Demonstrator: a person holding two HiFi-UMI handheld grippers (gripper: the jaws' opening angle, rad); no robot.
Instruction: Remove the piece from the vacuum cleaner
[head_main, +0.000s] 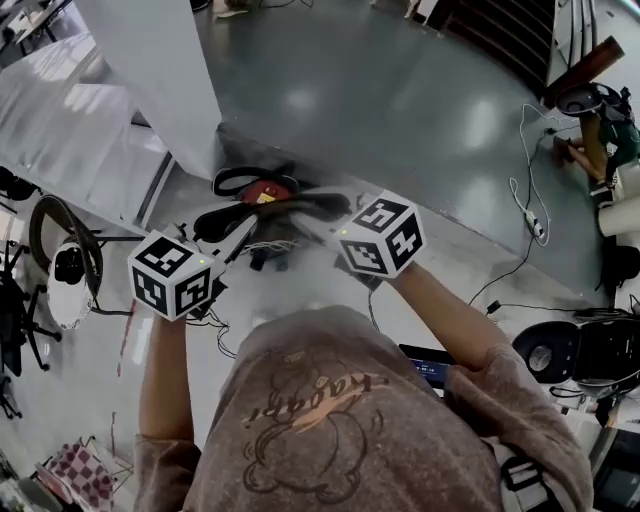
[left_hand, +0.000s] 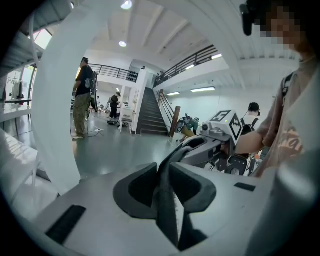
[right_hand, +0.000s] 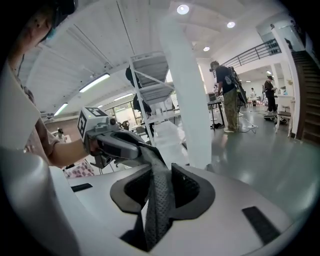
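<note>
Mesh piece (right_hand: 157, 200): dark and strip-like, it's hanging stretched between my two grippers, one end in each.
Left gripper (left_hand: 161, 174): jaws are sitting narrow, pinching the strip, which is running off toward the other gripper.
Right gripper (right_hand: 161, 172): same deal, jaws are squeezing close on the mesh, and it's leading away to the left one.
Vacuum cleaner (head_main: 262, 192): black with a red bit, it's lying on the bench (head_main: 310, 295) just past my jaws in the head view. Honestly can't tell if the piece is touching it or not.
Pose: I'm holding both grippers near each other, tips angling in toward the strip.
Background: a person in a dark top (left_hand: 82, 90) is standing on the grey floor (left_hand: 115, 145) near a staircase (left_hand: 150, 112).
</note>
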